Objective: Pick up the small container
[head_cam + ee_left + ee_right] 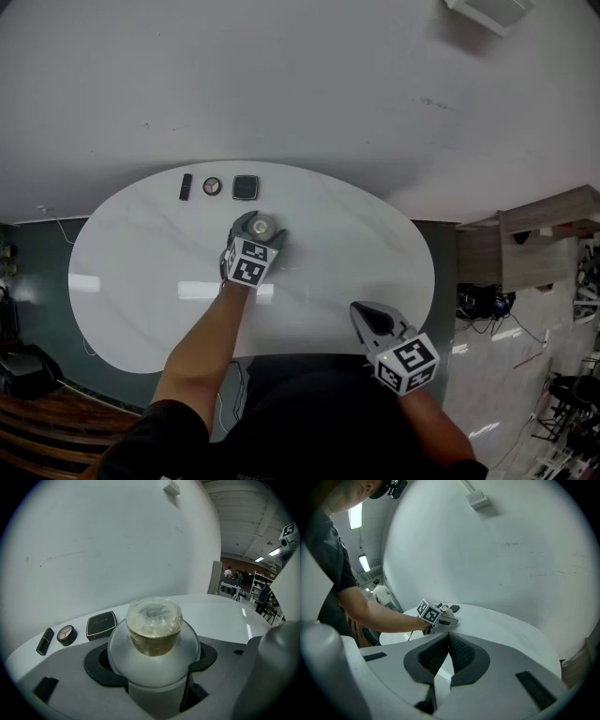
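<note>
Small container (153,626) stands upright on the white oval table (131,281), towards the far edge. Left gripper (259,226) set around it: jaws spread wide, container between the pads, no squeeze evident. Right gripper (449,649) over near edge, right side: jaws closed together, empty. Lipstick (186,187), round compact (213,186) and square black case (246,187) in a row along far edge

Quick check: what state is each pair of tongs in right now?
Left tongs: open, with the small container between them, not visibly clamped.
Right tongs: closed, holding nothing.
</note>
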The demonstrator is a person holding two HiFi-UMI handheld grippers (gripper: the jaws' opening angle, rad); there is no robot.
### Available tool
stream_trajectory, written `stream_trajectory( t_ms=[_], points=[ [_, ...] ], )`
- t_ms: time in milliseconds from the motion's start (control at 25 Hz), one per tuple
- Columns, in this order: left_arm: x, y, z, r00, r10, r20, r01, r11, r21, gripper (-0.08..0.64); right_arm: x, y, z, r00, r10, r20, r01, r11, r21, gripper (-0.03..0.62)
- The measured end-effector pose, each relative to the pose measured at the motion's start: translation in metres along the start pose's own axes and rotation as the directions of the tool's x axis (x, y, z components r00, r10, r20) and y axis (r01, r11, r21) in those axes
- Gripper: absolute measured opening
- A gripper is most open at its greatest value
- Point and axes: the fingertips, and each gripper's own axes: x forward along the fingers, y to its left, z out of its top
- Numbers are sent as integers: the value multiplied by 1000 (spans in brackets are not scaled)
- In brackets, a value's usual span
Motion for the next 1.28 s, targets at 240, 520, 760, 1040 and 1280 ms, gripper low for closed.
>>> stream_trajectory(
  t_ms=[240, 520, 760, 1040, 1280],
  points=[
    [-1, 0, 0, 1000, -9, -21, 10, 1000, 12, 344, -5, 1, -2, 1000, 3, 2, -3, 1000, -6, -5],
    [-15, -7, -9, 999, -14, -50, 13, 1000, -20, 344, -9, 2, 1, 1000, 13, 22, -12, 1000, -17, -4],
    [-42, -15, -9, 999, -22, -46, 22, 1000, -9, 344, -5, 12, 5, 998, 49, 43, -48, 998, -33, -4],
    [-88, -11, 8, 1000, 17, 4, -17, 1000, 7, 344, 2, 29, 16, 992, 105, 64, -100, 992, -76, -4],
    [-133, -13, 15, 999, 20, 28, -20, 1000, -11, 344, 15, 48, 35, 984, 156, 90, -145, 983, -115, -4]
  ],
)
